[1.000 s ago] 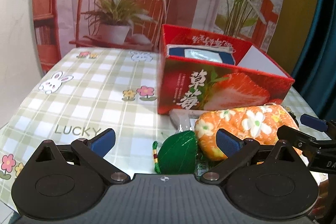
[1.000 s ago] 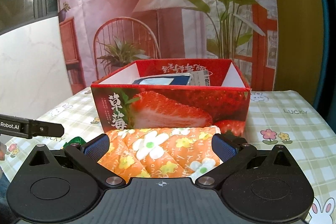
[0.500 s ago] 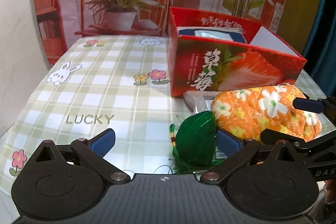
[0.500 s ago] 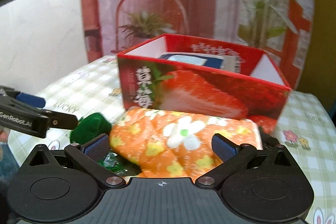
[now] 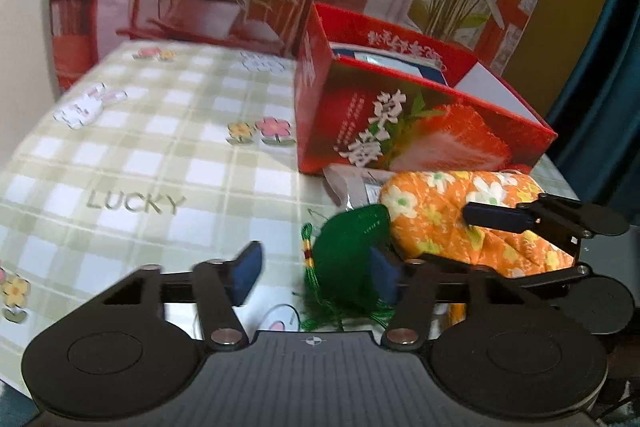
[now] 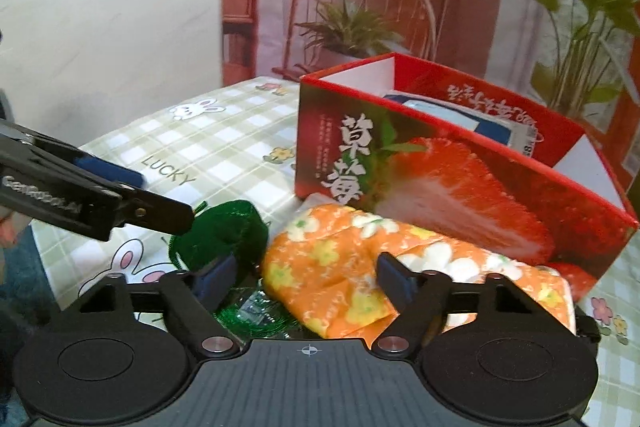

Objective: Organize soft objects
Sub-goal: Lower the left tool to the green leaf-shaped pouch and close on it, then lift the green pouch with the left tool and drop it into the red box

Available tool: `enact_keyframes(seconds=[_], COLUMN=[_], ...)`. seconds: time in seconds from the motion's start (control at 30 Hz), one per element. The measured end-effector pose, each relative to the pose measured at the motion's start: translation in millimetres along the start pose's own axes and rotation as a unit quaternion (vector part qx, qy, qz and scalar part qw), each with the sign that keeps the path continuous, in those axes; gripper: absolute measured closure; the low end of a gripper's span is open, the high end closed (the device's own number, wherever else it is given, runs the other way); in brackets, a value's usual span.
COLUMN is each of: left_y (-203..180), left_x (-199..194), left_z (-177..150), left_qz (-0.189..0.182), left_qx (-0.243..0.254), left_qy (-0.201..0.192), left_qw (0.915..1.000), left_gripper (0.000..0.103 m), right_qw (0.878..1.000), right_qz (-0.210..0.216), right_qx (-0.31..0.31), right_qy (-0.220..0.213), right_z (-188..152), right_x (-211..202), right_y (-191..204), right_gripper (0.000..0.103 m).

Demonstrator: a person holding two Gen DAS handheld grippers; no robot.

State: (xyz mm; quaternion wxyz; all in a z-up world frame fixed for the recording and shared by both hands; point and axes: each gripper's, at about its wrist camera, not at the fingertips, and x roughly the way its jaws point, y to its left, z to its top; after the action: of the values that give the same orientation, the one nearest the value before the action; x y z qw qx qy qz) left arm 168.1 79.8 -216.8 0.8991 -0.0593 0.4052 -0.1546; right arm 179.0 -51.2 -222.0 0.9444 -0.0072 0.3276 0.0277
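An orange flowered soft pouch (image 5: 448, 215) (image 6: 344, 267) lies on the checked tablecloth in front of the red strawberry box (image 5: 420, 131) (image 6: 440, 183). A green knitted sachet with tassels (image 5: 348, 259) (image 6: 224, 231) lies left of it, touching it. My left gripper (image 5: 316, 273) is half closed around the green sachet, its right finger between sachet and pouch. My right gripper (image 6: 306, 277) is half closed around the pouch's near end, fingers pressing its fabric. Each gripper shows in the other's view.
The box holds a blue and white packet (image 5: 396, 65) (image 6: 464, 119). A clear wrapped packet (image 5: 352, 183) lies between the box and the pouch. The tablecloth (image 5: 160, 155) stretches left. The table's edge runs close below both grippers. A printed backdrop hangs behind.
Both grippers' fingers have narrowed from wide open. The left has come onto the green sachet. The right has swung left and lower around the pouch's end.
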Motion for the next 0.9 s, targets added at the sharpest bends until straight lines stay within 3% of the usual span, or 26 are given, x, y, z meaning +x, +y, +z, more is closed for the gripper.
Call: enact_keyframes(seconds=[0.13,0.2,0.57,0.9], left_y=[6.9,6.9,-0.7,2.9], left_x=[8.4,14.5,33.8,36.7], left_z=[0.3,3.9,7.9,2.7], left_qz=[-0.028,-0.042,-0.097,-0.115], left_qx=[-0.023,-0.024,-0.030,-0.037], left_qy=[0.004,0.006,0.024,0.027], left_qw=[0.9993,0.9988,0.9945,0.9924], left_gripper=[0.055,0.055,0.056,0.056], right_qw=[1.000,1.000,0.998,0.995], right_qz=[0.012,0.019,0.043,0.050], right_qx=[-0.003,-0.008,-0.049,-0.086], right_qy=[-0.002,-0.003,0.006,0.002], right_z=[-0.5,-0.7,-5.7,-1.8], right_x=[-0.9,-0.7,7.6,19.2], right_y=[1.2,2.8,18.5,28.7], right_gripper=[0.060,0.061,0.058,0.048])
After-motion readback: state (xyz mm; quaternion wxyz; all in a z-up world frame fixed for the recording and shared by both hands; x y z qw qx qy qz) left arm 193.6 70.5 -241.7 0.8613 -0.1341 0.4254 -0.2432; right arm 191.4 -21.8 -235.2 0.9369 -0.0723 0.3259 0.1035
